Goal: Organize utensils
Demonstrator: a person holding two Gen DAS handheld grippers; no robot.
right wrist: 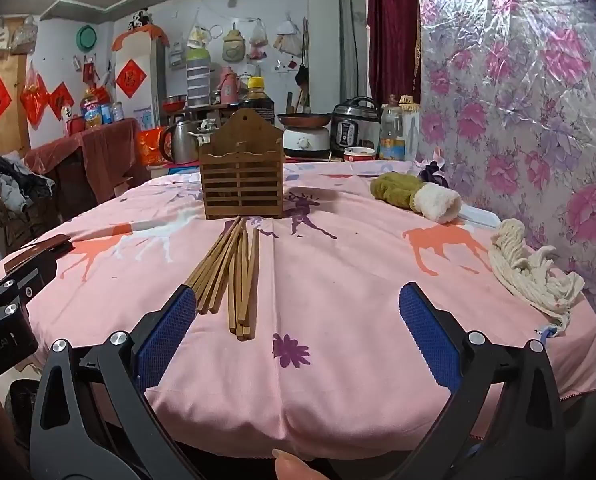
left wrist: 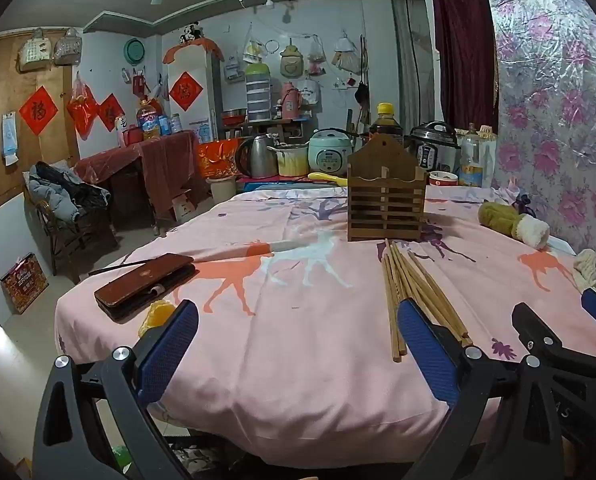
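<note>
Both the left gripper (left wrist: 298,344) and the right gripper (right wrist: 298,328) stand with jaws spread wide, holding and touching nothing. The chopsticks (right wrist: 234,272) lie loose on the pink cloth (right wrist: 337,300), just before the wooden holder (right wrist: 242,176), nearer the grippers

Matt wooden chopsticks (right wrist: 234,276) and a slatted wooden holder (right wrist: 242,172) rest on soft printed pink cloth (right wrist: 337,280) beside glossy, crinkled floral plastic sheeting (right wrist: 517,100).
</note>
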